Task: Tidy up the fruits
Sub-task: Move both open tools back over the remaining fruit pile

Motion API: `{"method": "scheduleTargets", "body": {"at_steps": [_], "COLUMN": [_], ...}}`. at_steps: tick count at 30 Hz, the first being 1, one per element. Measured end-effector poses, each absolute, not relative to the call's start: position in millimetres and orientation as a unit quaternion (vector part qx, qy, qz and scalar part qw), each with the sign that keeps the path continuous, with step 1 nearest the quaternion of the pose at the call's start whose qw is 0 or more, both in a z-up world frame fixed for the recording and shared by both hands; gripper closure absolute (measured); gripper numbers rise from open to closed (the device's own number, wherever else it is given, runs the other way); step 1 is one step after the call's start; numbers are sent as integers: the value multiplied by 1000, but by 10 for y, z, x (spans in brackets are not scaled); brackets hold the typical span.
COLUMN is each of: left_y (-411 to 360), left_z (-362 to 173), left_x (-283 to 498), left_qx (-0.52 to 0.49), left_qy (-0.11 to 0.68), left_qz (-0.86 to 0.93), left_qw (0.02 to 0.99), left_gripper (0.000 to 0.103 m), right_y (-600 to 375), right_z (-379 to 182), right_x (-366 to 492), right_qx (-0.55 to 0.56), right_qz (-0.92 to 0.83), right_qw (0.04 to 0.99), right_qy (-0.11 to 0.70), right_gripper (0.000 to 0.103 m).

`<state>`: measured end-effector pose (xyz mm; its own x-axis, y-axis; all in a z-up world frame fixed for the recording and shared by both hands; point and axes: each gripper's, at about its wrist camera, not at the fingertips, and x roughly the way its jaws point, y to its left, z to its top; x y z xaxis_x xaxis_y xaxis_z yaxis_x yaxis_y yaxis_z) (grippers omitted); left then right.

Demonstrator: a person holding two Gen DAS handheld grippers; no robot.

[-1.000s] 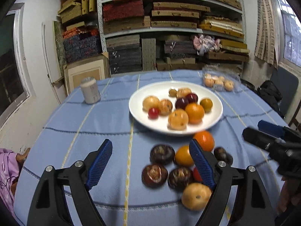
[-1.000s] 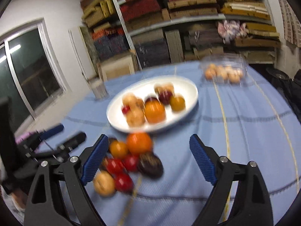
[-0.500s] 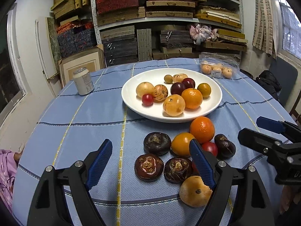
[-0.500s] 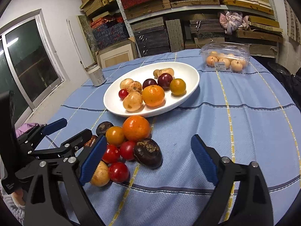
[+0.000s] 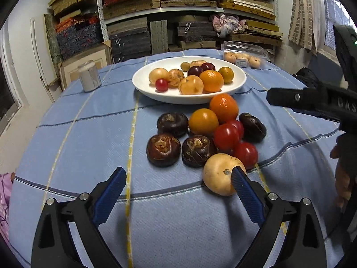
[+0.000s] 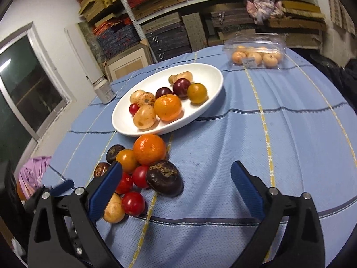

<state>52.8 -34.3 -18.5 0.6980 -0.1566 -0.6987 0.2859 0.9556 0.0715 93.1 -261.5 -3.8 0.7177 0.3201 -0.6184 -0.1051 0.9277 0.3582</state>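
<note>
Jaws of the left gripper (image 5: 178, 192) stand spread wide with nothing between them, low over the blue striped cloth of the round desk (image 5: 73, 134). Its right blue-padded finger sits in front of a pale yellow round fruit (image 5: 219, 174), the nearest piece of a loose heap; whether they touch cannot be told. The right gripper (image 6: 176, 185) is likewise spread and empty above the cloth, its left finger overlapping the edge of the same heap in its own view.

The heap lies on the cloth just in front of a white oval plate (image 5: 142, 84). It holds three dark brown flattened water chestnuts (image 5: 164, 149), a fourth dark one (image 5: 253, 127) on the far right side, three small red tomatoes (image 5: 226, 136), a yellow-orange round fruit (image 5: 203, 121) and a larger bright orange tangerine (image 5: 223, 107) next to the plate's rim. All pieces crowd together, touching their neighbours.

The plate carries another tangerine (image 6: 167, 107), pale speckled round fruits (image 6: 144, 117), two dark red plums (image 6: 181, 87), a small red tomato (image 6: 133, 108) and a greenish-yellow citrus (image 6: 196, 93).

Left of the plate stands a grey-white can (image 5: 89, 78). Beyond the plate on the right lies a clear plastic clamshell box (image 6: 256, 49) of pale fruits. Behind the desk rise metal shelves (image 5: 189, 11) stacked with flat boxes.
</note>
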Motion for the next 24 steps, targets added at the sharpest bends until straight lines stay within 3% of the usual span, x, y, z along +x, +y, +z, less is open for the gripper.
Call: {"method": "scheduleTargets", "body": {"at_steps": [8, 24], "left_y": [-310, -439], "left_z": [-216, -386], "left_x": [542, 780], "left_qx": [38, 29], "left_qy": [393, 432], "left_qz": [-176, -150], "left_qw": [902, 889], "left_gripper": [7, 7], "right_y": [-2787, -2776], "right_z": [-70, -101], "right_x": [966, 973], "right_qx": [214, 221], "right_qz": [119, 116], "right_qw": [896, 890], "right_qy": [370, 381], "right_gripper": [7, 6]}}
